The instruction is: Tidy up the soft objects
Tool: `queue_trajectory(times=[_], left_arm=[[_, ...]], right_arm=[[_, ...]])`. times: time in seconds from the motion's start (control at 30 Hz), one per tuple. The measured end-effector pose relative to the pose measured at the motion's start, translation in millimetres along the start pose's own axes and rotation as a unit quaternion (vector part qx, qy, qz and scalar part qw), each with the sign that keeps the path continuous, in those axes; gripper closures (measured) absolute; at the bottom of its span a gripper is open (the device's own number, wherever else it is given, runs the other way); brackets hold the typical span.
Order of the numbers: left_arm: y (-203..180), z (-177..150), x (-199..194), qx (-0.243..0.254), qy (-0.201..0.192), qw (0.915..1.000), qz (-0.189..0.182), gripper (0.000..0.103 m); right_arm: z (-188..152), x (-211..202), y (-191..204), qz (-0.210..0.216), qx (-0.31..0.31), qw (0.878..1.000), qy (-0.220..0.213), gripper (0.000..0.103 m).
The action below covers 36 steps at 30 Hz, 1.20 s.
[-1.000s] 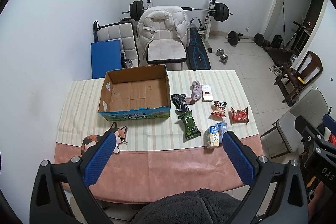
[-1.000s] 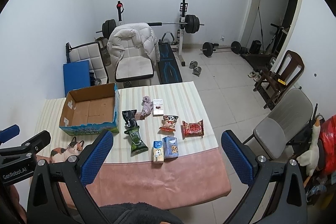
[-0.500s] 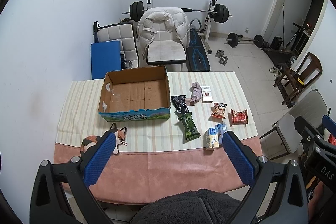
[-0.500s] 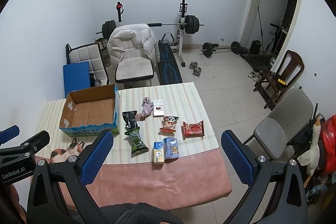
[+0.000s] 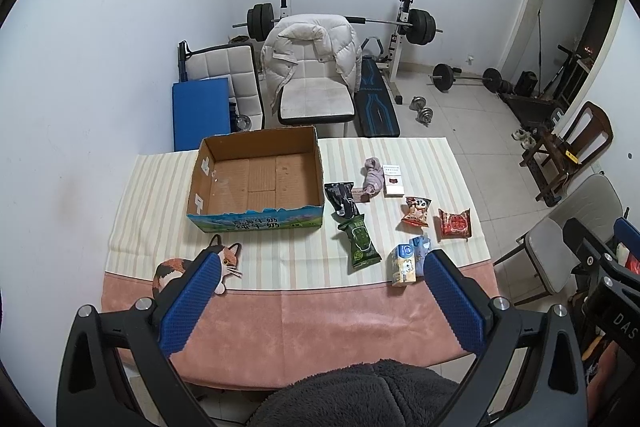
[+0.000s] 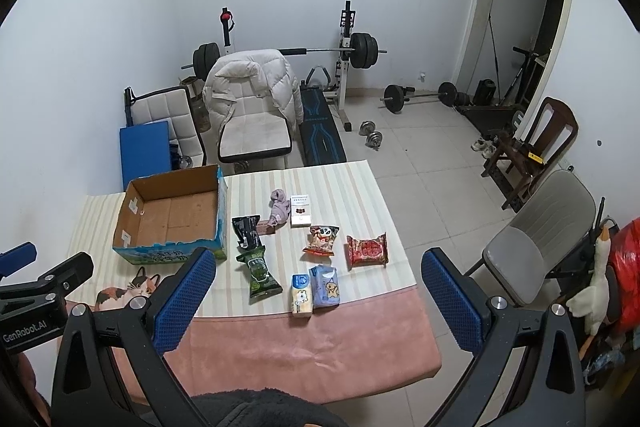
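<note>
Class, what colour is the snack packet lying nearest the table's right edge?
Red; the snack packet shows best in the right wrist view.

The cardboard box (image 5: 256, 183) stands at eleven o'clock; the snack packets (image 5: 416, 223) crowd one o'clock; bare pink cloth (image 5: 320, 319) lies open nearest.

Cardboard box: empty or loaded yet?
Empty. The cardboard box is open-topped and its bare brown floor shows in both views; the packets lie outside it on the table.
</note>
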State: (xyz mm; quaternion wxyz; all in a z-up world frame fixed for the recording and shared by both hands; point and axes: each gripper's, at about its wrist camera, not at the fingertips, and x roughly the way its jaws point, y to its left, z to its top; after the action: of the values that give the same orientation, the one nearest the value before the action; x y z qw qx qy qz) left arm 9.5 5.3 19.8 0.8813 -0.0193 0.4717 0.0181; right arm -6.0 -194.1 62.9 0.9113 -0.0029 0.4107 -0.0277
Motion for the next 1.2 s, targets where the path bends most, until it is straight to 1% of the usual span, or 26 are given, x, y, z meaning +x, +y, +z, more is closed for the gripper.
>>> queue_trajectory(times=[0.37,0.5,0.6,0.63,0.67,0.7,0.73,0.77,0.83,0.9,0.97,1.0,1.07,1.1,1.13,1.17,1.2], left_arm=[[-0.9,5.6,-1.1,0.001,-0.001,1.0000,0.000,0.000],[-3.7,5.3,3.4,0.002,-0.001,1.0000,0.000,0.000],[-8.3,9.5,23.5,0.004,-0.001,1.0000,0.003,0.000],[-11.4,14.0,40.2,0.005,0.010,0.9999,0.008,0.000],[-12.9,12.7,51.3,0.006,0.017,0.9998,0.007,0.000],[-15.3,13.5,70.1,0.007,0.031,0.9995,0.004,0.000],[-16.2,8.8,82.4,0.008,0.042,0.9991,0.005,0.000],[-18.7,8.7,104.8,0.007,0.063,0.9980,-0.001,0.000],[-22.6,1.7,142.8,0.008,0.096,0.9953,-0.003,0.000],[-27.8,-5.0,182.2,0.009,0.128,0.9918,-0.004,0.000],[-35.4,-13.7,226.5,0.007,0.160,0.9871,-0.003,0.000],[-36.8,-17.9,239.1,0.007,0.169,0.9855,-0.006,0.000],[-47.5,-26.5,278.0,0.006,0.197,0.9804,-0.010,0.000],[-55.0,-31.2,297.9,0.007,0.211,0.9775,-0.009,0.000],[-59.0,-33.5,309.5,0.009,0.221,0.9751,-0.012,0.000],[-67.4,-38.7,327.5,0.007,0.240,0.9703,-0.024,0.000],[-72.6,-41.5,340.1,0.006,0.251,0.9675,-0.030,0.000]], right_arm=[[3.2,-1.0,0.8,0.005,-0.001,1.000,-0.002,0.000],[3.3,5.8,-0.1,0.007,0.002,1.000,0.008,0.000],[-0.3,21.9,-6.1,0.010,0.009,1.000,0.022,0.000],[-1.7,29.5,-8.8,0.010,0.010,1.000,0.027,0.000],[-2.1,40.0,-10.8,0.009,0.010,0.999,0.033,0.000],[-3.5,54.6,-14.3,0.003,0.011,0.999,0.045,0.000],[-5.1,74.1,-18.2,0.007,0.013,0.998,0.058,0.000],[-6.6,88.3,-21.4,0.011,0.016,0.997,0.070,0.000],[-15.6,139.4,-30.9,0.013,0.027,0.993,0.112,0.000],[-31.6,193.4,-42.9,0.015,0.037,0.987,0.153,0.000],[-54.0,259.7,-55.8,0.019,0.053,0.978,0.203,0.000],[-68.0,284.9,-60.1,0.015,0.054,0.974,0.219,0.002],[-91.4,341.2,-62.1,0.007,0.049,0.966,0.256,0.006],[-103.5,371.6,-63.1,0.006,0.047,0.959,0.278,0.009],[-114.1,398.7,-64.0,0.009,0.047,0.953,0.298,0.010],[-121.7,417.9,-65.7,0.016,0.048,0.949,0.310,0.010],[-130.4,439.4,-67.4,0.020,0.050,0.944,0.325,0.011]])
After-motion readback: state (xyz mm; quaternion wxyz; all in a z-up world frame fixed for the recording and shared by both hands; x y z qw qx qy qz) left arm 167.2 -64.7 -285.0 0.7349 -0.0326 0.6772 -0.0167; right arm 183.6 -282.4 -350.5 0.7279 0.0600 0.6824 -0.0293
